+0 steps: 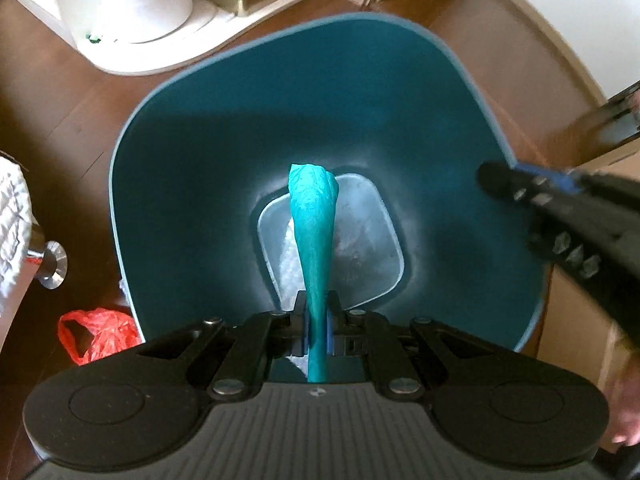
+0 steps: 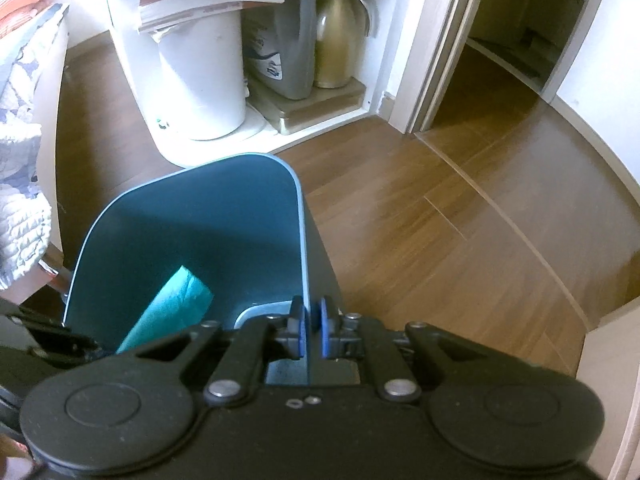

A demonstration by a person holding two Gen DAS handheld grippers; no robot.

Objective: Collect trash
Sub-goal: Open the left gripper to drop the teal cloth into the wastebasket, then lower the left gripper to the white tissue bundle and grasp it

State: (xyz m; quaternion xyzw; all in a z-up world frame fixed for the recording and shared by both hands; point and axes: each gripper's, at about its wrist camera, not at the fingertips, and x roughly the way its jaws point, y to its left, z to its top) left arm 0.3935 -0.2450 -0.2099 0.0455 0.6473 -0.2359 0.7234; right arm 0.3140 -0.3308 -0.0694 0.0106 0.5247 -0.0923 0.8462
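Teal plastic, a rolled bin bag (image 1: 314,236), hung pinched between the fingers of my left hand-held gripper (image 1: 317,322), its free end dangling down inside the dark blue bin (image 1: 168,200) toward the pale bottom, not yet spread. I held it over the middle of the opening, I judged, so it could drop and open as a liner before any trash went in. My right hand-held gripper (image 2: 314,326) was pressed together on the bin's right rim (image 2: 303,240), one finger inside the wall and one outside, likely to steady the bin on the wooden floor (image 2: 440,220). A crumpled red plastic bag (image 1: 98,334) lay on the floor just beside the bin's left wall. Beyond the far rim stood a white cabinet (image 2: 132,92) with a white cylindrical container (image 2: 204,80) inside.
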